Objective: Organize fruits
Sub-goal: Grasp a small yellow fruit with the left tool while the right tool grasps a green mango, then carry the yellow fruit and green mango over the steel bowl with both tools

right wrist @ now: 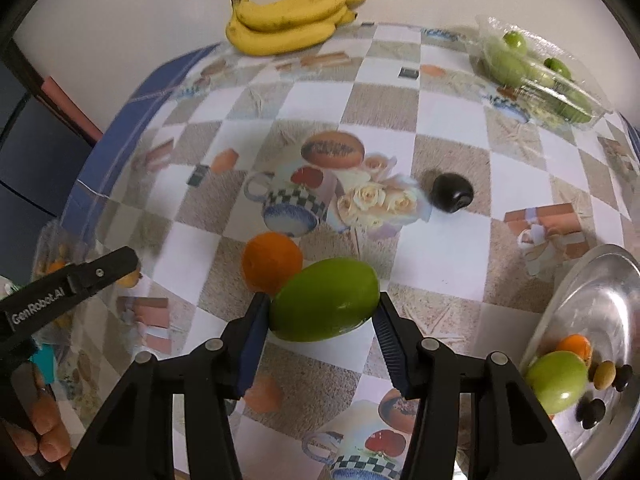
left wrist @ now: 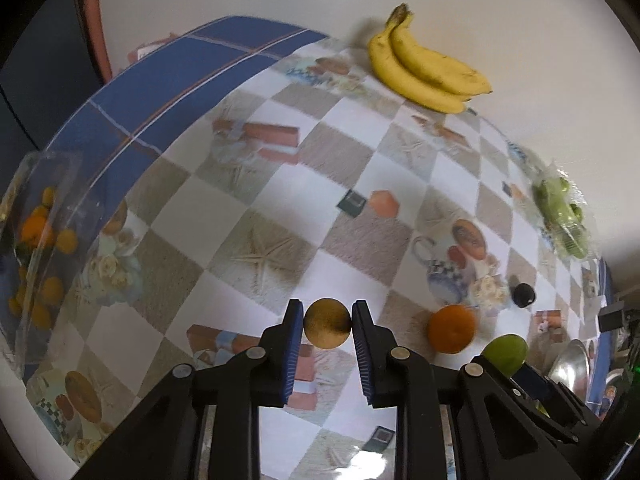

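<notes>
left gripper [left wrist: 327,322]: clamped on a small round tan fruit [left wrist: 327,323], both blue pads touching its sides, fruit held above the tabletop [left wrist: 280,168].
right gripper [right wrist: 322,312]: clamped on a green oval fruit [right wrist: 325,300] lying crosswise between the pads, also off the tabletop.
orange [right wrist: 272,262]: on the tabletop just behind the green oval fruit, partly hidden by it.
dark plum [right wrist: 452,193]: alone on the tabletop, further back and to the right, apart from the orange.
metal plate [right wrist: 600,280]: near the right edge; holds a green apple [right wrist: 557,381], an orange piece, a small tan fruit and two dark ones.
bananas [right wrist: 290,20]: at the far edge against the wall.
clear box of green fruit [right wrist: 536,68]: far right corner.
clear box of oranges [left wrist: 38,248]: left edge, over the blue border.
open room: wide bare middle between bananas, plum and left edge.
</notes>
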